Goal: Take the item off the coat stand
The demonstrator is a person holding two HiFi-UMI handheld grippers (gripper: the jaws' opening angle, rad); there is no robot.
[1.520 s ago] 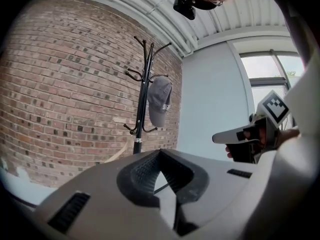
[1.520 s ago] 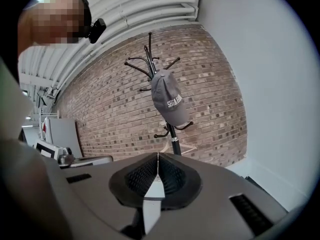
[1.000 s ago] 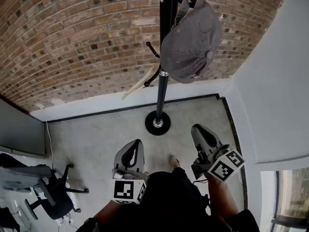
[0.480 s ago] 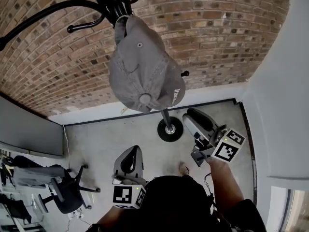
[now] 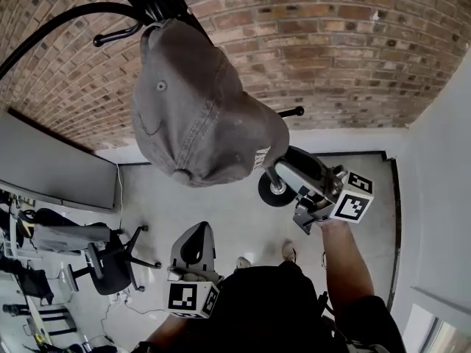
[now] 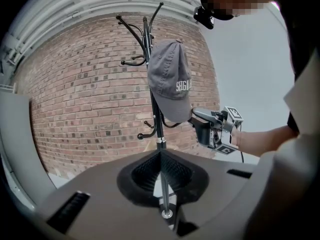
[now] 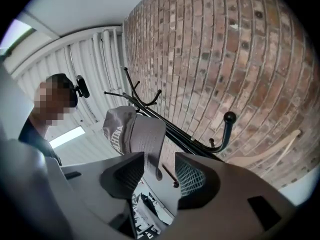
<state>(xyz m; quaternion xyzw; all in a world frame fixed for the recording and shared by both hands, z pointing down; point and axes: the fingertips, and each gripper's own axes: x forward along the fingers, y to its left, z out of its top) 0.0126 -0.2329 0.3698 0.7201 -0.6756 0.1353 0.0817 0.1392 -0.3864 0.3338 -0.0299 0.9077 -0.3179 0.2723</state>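
Cap first: it hangs from an upper hook of the coat stand, in front of the brick wall, with its brim pointing downward. That makes the brim the part I can reach most easily from below. So I have raised my right gripper up to it and turned it so the jaws straddle the brim's edge. The jaws are opening wide and the brim hangs down between them, close to one pad, but neither pad is pressing on it, so I hold nothing. My left gripper is kept low in front of my body, well apart from the cap, with its jaws closed together and empty; I judge one gripper enough for something this light. The cap is not yet off its hook. To free it I expect to pinch the brim and lift upward before drawing it away, or the hook may snag the cap.
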